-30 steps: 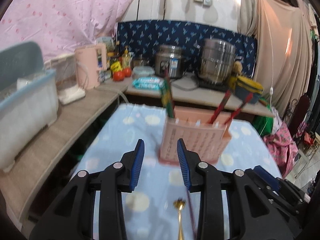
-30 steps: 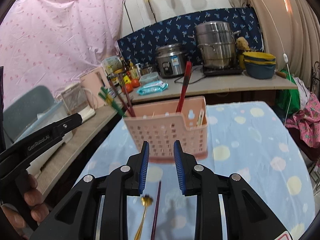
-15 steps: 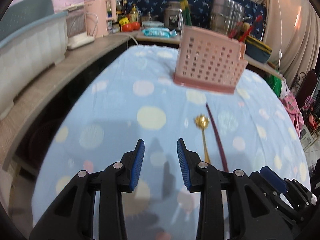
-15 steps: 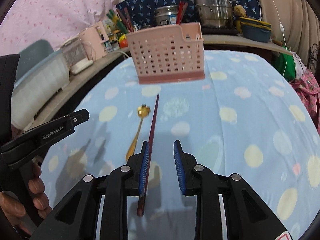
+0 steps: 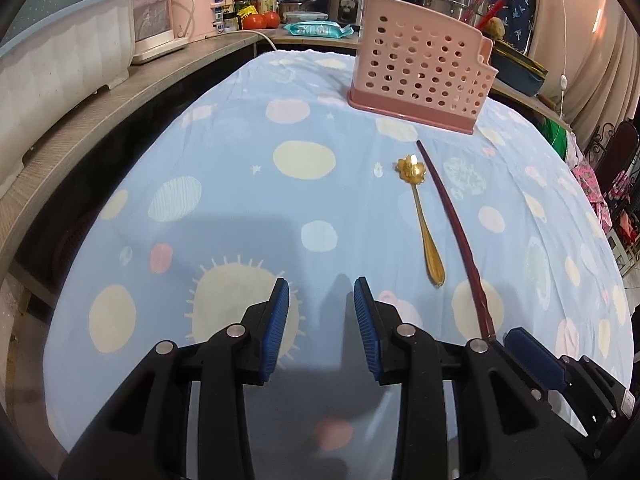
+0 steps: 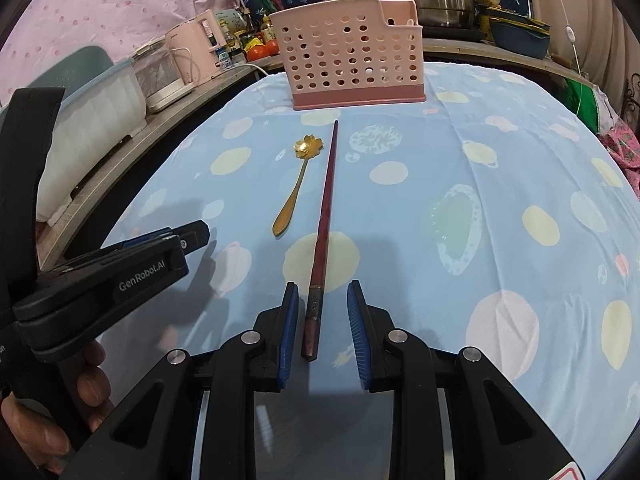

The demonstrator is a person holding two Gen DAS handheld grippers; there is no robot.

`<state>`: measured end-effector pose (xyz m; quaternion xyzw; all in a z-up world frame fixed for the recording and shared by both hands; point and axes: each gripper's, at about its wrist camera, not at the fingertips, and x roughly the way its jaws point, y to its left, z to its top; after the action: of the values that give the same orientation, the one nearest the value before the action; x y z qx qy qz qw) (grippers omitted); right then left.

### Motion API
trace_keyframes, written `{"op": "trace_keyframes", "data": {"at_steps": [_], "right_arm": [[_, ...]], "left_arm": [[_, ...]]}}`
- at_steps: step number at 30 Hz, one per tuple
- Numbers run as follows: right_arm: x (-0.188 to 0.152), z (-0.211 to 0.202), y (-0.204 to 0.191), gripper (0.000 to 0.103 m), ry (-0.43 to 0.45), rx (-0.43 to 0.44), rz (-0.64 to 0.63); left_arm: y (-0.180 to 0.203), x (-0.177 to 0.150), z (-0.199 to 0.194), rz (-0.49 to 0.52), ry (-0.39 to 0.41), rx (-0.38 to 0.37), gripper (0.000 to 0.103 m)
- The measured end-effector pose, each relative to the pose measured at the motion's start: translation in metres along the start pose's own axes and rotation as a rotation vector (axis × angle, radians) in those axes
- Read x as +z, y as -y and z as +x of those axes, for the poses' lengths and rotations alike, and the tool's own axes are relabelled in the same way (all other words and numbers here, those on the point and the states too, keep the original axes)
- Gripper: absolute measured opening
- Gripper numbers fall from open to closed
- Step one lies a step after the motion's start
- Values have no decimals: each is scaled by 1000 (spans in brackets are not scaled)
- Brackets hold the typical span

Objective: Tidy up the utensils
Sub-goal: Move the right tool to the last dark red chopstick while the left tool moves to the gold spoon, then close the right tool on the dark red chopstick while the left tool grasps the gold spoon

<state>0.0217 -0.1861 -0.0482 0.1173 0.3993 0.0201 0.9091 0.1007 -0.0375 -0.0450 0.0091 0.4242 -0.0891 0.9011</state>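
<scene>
While the right gripper (image 6: 322, 326) straddles the chopstick (image 6: 326, 208) unclenched, apparently untouched, an off-centre close could roll it into the spoon (image 6: 298, 184); left gripper (image 5: 321, 326) released, empty.

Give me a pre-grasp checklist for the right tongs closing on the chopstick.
1. Dark red chopstick lies between the right tongs pads, near its thick end: ok.
2. Pads pressing on it: not ok, gaps show on both sides.
3. Gold spoon apart from the chopstick, outside the pads: ok.
4. Left tongs open, nothing between them, off to the side: ok.
5. Pink basket upright on the tablecloth, path to it free: ok.
6. Tongs tips touching the cloth: cannot tell.
</scene>
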Motion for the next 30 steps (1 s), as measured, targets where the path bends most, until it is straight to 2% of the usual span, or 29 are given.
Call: {"op": "trace_keyframes", "data": {"at_steps": [11, 17, 20, 25, 30], "right_arm": [[-3, 3, -2, 23, 3, -21, -13], [-3, 3, 5, 7, 7, -40, -6], [-3, 1, 9, 7, 10, -41, 2], [-2, -2, 19, 7, 17, -58, 35], [0, -4, 35, 7, 20, -65, 78]], "left_arm": [[2, -3, 2, 9, -3, 7, 33], [2, -3, 3, 8, -6, -1, 36], [5, -2, 2, 9, -5, -9, 44], [11, 1, 2, 17, -6, -39, 45], [25, 6, 7, 17, -26, -104, 45]]}}
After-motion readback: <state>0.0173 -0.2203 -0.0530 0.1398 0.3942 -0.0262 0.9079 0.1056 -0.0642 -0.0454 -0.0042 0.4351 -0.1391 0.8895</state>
